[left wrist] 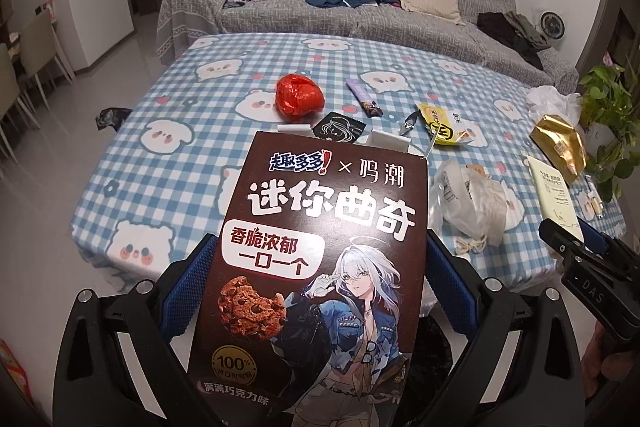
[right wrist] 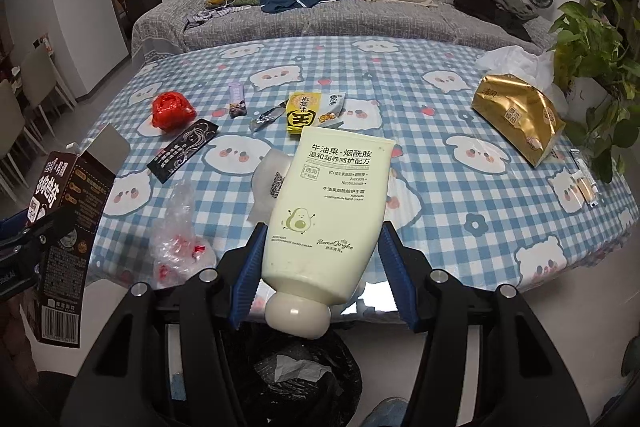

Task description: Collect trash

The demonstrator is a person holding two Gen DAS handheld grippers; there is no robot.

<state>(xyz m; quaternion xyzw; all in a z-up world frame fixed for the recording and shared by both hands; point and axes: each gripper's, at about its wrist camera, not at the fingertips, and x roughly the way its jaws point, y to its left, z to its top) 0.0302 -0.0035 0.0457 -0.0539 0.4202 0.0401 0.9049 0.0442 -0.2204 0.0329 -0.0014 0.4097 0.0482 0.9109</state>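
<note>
While we hold both tools near the table's edge, the scene reads so:
Left gripper (left wrist: 316, 267): we clamp its blue pads on the brown cookie box (left wrist: 320, 267), top flaps open, raised over the table's near edge.
Right gripper (right wrist: 320, 267): our pads pinch the pale hand cream tube (right wrist: 328, 211), cap toward us.
Bin: black-lined trash bin (right wrist: 296, 379) sits on the floor directly below the tube.
Table (right wrist: 440, 187): checked blue cloth carries a red crumpled bag (right wrist: 172, 109), yellow snack packet (right wrist: 304, 111), black sachet (right wrist: 182, 150), gold pouch (right wrist: 516, 115), and clear plastic bag (right wrist: 180, 239).
</note>
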